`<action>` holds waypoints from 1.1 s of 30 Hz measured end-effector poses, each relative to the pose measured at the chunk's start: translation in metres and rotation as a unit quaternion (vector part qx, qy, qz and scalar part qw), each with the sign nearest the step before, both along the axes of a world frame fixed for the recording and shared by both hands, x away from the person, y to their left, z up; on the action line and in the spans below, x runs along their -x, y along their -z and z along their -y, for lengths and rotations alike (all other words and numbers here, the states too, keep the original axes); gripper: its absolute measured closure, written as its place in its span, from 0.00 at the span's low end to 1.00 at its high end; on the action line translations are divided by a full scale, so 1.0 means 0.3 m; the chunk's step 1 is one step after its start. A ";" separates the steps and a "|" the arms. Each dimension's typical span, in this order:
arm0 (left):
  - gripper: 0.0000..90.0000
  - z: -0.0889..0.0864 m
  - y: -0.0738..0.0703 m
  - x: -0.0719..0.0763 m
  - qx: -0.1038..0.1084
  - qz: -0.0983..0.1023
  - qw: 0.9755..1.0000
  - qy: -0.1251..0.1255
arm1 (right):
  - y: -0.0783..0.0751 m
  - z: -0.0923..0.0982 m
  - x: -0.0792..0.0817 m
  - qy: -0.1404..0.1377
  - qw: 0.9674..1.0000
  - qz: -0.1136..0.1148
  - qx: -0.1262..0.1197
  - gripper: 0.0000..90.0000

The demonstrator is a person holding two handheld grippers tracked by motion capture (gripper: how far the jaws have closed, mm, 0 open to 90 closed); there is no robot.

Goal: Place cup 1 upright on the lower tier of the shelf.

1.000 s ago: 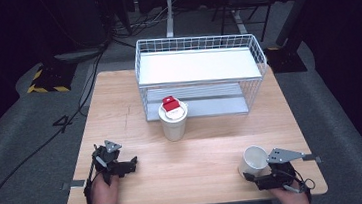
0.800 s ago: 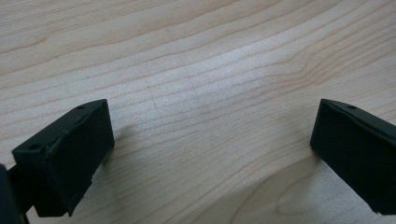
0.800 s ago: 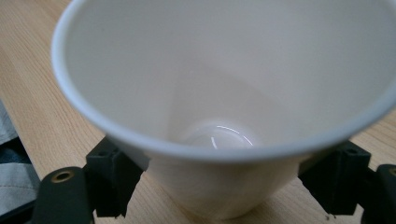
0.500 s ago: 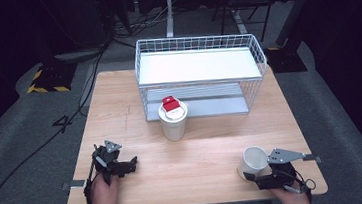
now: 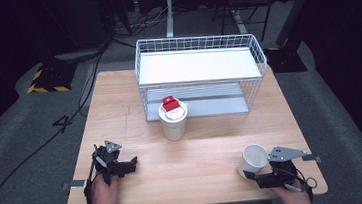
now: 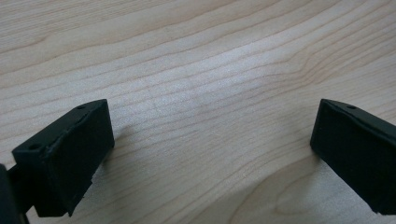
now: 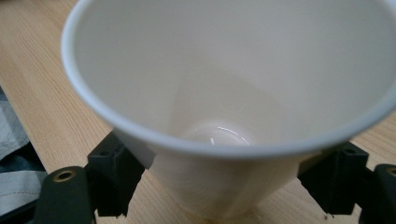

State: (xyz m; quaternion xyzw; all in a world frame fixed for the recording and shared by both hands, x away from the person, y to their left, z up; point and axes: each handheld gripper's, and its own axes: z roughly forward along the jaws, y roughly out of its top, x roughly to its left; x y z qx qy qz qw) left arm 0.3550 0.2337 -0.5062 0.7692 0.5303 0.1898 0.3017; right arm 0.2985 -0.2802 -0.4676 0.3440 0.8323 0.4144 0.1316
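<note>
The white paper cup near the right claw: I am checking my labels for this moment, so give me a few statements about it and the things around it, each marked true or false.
1. The right claw is shut on the empty white paper cup. True.
2. The left claw holds a cup. False: its jaws stand open over the bare wooden table.
3. The lidded white paper cup has a red and white thing on top. True.
4. That lidded cup stands inside the white wire basket rack. False: it stands on the table in front of it.
</note>
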 end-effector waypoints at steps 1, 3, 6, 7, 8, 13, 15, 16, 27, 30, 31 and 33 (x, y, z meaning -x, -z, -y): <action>0.00 0.000 0.000 0.000 0.000 -0.001 1.000 0.000 | -0.010 -0.003 -0.006 0.000 1.000 0.001 0.002 0.26; 0.00 0.000 0.000 0.000 0.000 -0.001 1.000 0.000 | -0.015 -0.005 -0.011 -0.002 1.000 0.001 0.001 0.26; 0.00 0.000 0.000 0.000 0.001 0.000 1.000 0.000 | -0.040 -0.017 -0.028 -0.003 1.000 0.001 0.001 0.26; 0.00 0.000 0.000 0.000 0.000 0.000 1.000 0.000 | -0.048 -0.023 -0.035 -0.004 1.000 0.002 0.002 0.26; 0.00 0.000 0.000 0.000 0.000 0.000 1.000 0.000 | -0.055 -0.027 -0.040 -0.005 1.000 0.003 0.003 0.26; 0.00 0.000 0.000 0.000 0.000 0.000 1.000 0.000 | -0.089 -0.051 -0.066 -0.011 1.000 0.009 0.004 0.26; 0.00 0.000 0.000 0.000 0.000 0.000 1.000 0.000 | -0.099 -0.057 -0.076 -0.011 1.000 0.009 0.005 0.26; 0.00 0.000 0.000 0.000 0.001 0.000 1.000 0.000 | -0.106 -0.060 -0.084 -0.013 1.000 0.010 0.004 0.26; 0.00 0.000 0.000 0.000 0.000 -0.001 1.000 0.000 | -0.164 -0.091 -0.152 -0.013 1.000 0.017 -0.003 0.26; 0.00 0.000 0.000 0.000 0.000 0.000 1.000 0.000 | -0.181 -0.101 -0.177 -0.011 1.000 0.021 -0.001 0.26; 0.00 0.000 0.000 0.000 0.000 0.000 1.000 0.000 | -0.184 -0.103 -0.183 -0.012 1.000 0.021 -0.002 0.26; 0.00 0.000 0.000 0.000 0.001 0.000 1.000 0.000 | -0.190 -0.108 -0.193 -0.010 1.000 0.021 -0.002 0.26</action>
